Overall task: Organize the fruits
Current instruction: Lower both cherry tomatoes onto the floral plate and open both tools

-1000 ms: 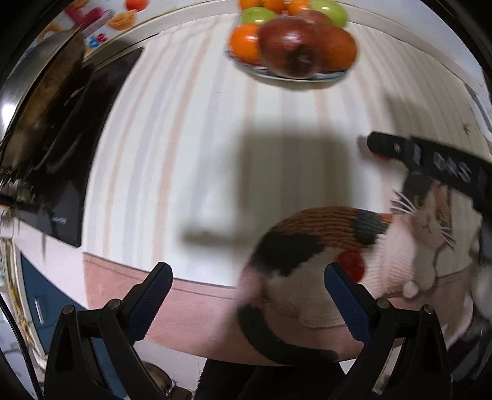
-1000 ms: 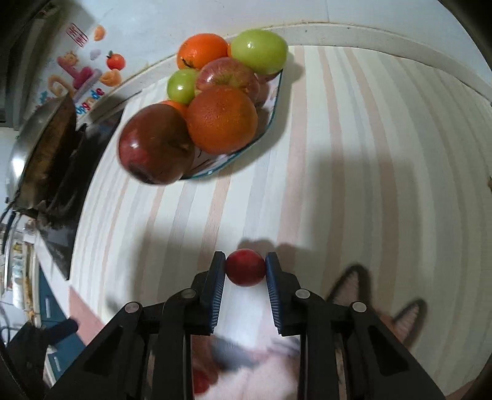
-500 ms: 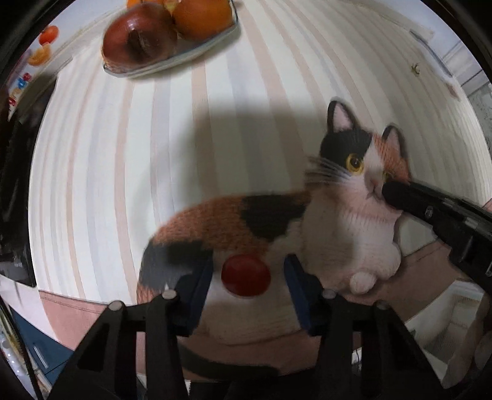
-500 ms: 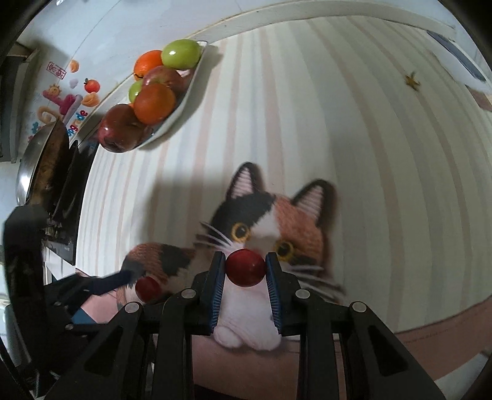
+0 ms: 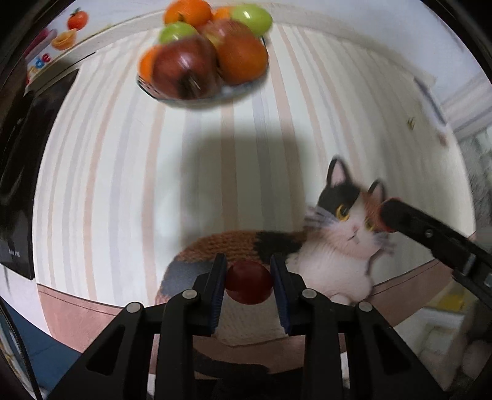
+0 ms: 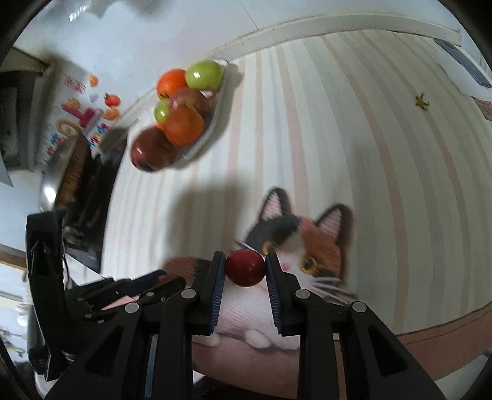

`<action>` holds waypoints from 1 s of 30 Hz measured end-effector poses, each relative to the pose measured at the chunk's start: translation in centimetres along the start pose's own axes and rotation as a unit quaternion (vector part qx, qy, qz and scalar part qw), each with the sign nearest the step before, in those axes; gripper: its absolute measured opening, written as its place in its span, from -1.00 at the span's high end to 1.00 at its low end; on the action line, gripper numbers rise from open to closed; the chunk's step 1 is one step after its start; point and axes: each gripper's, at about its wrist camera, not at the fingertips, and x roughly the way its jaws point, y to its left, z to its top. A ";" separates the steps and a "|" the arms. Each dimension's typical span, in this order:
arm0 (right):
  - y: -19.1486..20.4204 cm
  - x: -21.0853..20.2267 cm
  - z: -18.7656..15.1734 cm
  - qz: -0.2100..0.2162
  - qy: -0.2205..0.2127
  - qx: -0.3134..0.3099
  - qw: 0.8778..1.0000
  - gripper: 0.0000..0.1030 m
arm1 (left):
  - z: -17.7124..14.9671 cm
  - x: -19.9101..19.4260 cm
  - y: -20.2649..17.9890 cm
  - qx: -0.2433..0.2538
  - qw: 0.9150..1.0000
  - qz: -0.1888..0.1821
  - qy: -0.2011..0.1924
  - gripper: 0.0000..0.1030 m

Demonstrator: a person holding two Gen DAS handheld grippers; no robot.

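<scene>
— Between the blue pads of your left gripper (image 5: 248,281) sits a small round red fruit (image 5: 249,282), maybe a cherry tomato or a small plum; I cannot tell which. The jaws are closed down to the fruit's own width, touching it on both sides, above the cat picture (image 5: 335,234) on the striped tablecloth (image 5: 107,184).

— And my right gripper (image 6: 245,268)?

— Same story: it is narrowed onto a second red fruit (image 6: 245,268), pinched across its widest part, with the cat's face just behind it. So you hold 2 fruits, 1 per tool, both clear of the cloth as far as I can judge.

— How should I treat them?

— I would judge them light, smooth-skinned and a little slippery, probably soft enough to bruise or split under a hard squeeze. Your hold across the middle is the right place; nearer the top or bottom, a ball like this would likely squirt out.

— Where do they go?

— Most likely the fruit plate (image 5: 233,92) at the far edge of the table, well away from both tools. It is already heaped with a dark red apple (image 5: 183,72), oranges (image 5: 241,58) and green apples (image 5: 252,17), so a round fruit dropped on that pile could roll off. Aim for a hollow between fruits, and ease the jaws apart only once it rests there.
</scene>
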 end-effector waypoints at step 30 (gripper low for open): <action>3.3 10.5 18.1 0.056 0.005 0.118 0.991 0.44 | 22.7 0.4 13.6 -0.136 0.983 -0.120 -0.002 0.48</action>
